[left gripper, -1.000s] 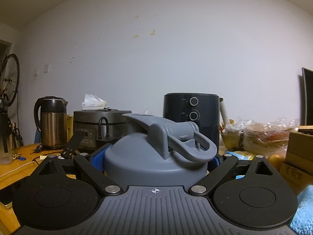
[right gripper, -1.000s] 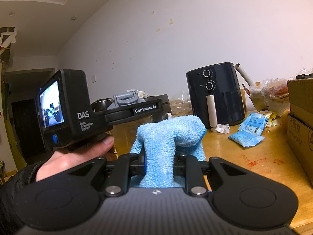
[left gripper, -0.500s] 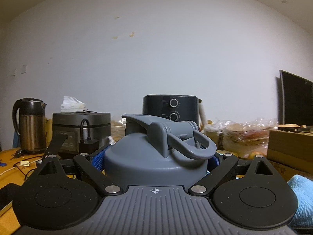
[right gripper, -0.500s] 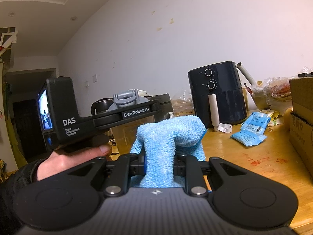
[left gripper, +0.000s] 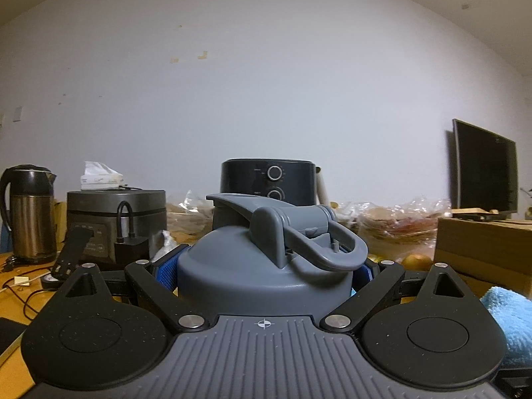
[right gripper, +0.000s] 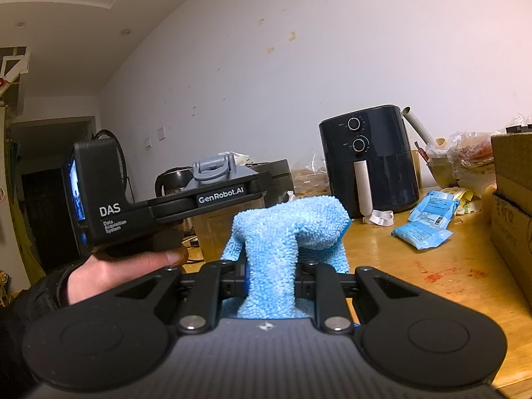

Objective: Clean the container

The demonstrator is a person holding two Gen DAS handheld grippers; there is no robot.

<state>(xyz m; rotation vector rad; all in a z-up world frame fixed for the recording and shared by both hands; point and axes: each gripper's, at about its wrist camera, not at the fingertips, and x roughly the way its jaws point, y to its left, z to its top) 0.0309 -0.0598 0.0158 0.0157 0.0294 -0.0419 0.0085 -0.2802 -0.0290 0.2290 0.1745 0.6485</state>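
**Two grippers loaded: one holds the container, one holds the cloth**

Two views follow, left wrist first.

Left wrist view: your left gripper [left gripper: 264,274] fills the lower half of the frame, its blue-padded jaws clenched on either side of a grey container [left gripper: 262,276] at lower centre. You see only the domed lid, with a flip spout and a carry loop [left gripper: 327,252] drooping to the right. Gripping it by the top like this probably keeps it steady so the other hand can wipe it. At the lower right edge a corner of the blue cloth [left gripper: 508,319] shows. Behind, along the middle of the frame, stand a steel kettle [left gripper: 28,212] at far left, a grey cooker [left gripper: 116,219], a black air fryer [left gripper: 269,183] at centre, crinkled plastic bags, a cardboard box [left gripper: 482,242] and a dark monitor [left gripper: 483,176] at right. A plain white wall takes up the upper half.

Right wrist view: your right gripper [right gripper: 271,282] is squeezed tight on the blue cloth, which bunches up above the jaws at centre, ready as a wiping pad. At left, a hand [right gripper: 123,274] in a dark sleeve holds the left gripper side-on; the container's grey lid peeks over it, just left of and beyond the cloth, not touching it. The wipe looks not yet begun. A wooden table [right gripper: 415,266] stretches right, marked with reddish smears and carrying blue packets [right gripper: 429,222]. A dark doorway sits at far left under a white ceiling.
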